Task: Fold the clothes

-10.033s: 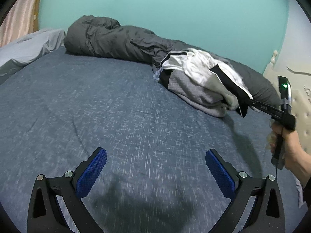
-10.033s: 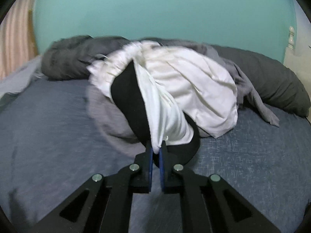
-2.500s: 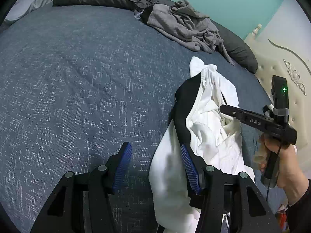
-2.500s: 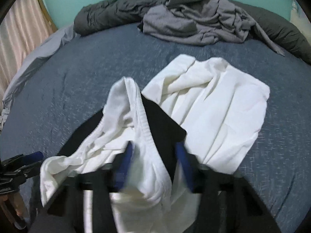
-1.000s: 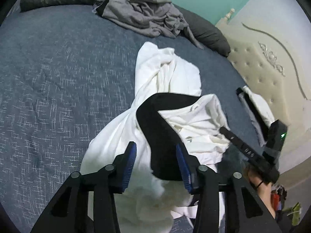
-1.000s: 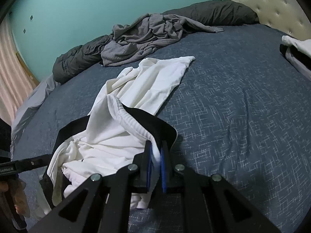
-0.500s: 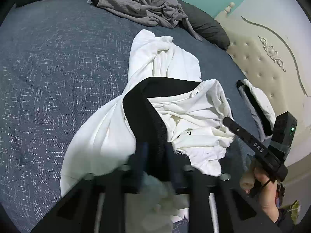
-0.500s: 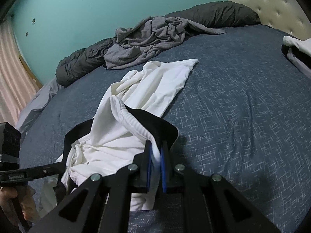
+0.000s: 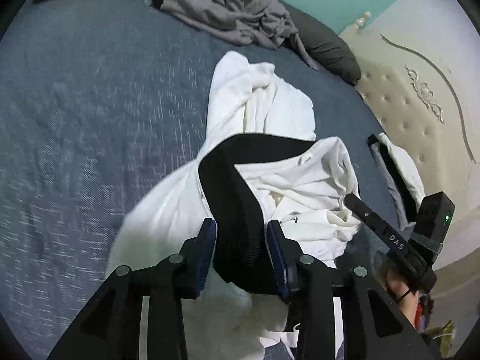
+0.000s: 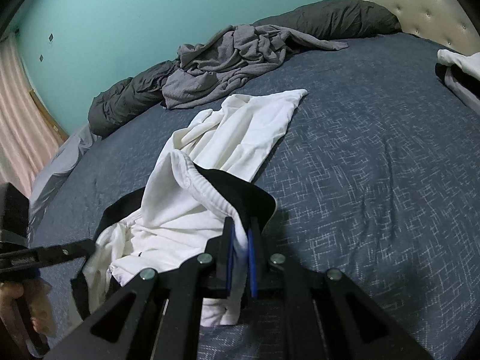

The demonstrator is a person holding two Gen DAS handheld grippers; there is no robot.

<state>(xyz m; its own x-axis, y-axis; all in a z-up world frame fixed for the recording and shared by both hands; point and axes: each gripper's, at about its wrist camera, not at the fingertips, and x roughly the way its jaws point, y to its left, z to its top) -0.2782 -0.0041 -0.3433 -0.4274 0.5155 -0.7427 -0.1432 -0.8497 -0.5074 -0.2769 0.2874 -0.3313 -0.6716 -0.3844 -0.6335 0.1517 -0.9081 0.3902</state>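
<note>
White shorts [image 9: 270,114] with a black waistband [image 9: 237,204] lie half-crumpled on the bed [image 9: 90,105], legs trailing away ahead of both jaws. Right gripper [image 10: 240,240] pinches one side of the waist, jaws clamped on white hem, so that edge can be pulled taut. Left gripper [image 9: 241,240] straddles the band (jaws partly apart, pads [image 9: 207,240] just beside the fabric, grip not yet made), ready, I'd judge, to take the opposite side.

The shorts [image 10: 240,126] at frame centre are white with a black waistband [image 9: 237,210]. The bed [image 10: 375,165] is blue-grey, flecked white. Upper frame: grey crumpled clothes [image 10: 228,60], teal wall [image 10: 150,9]. Upper right: cream tufted headboard [image 9: 405,105].
</note>
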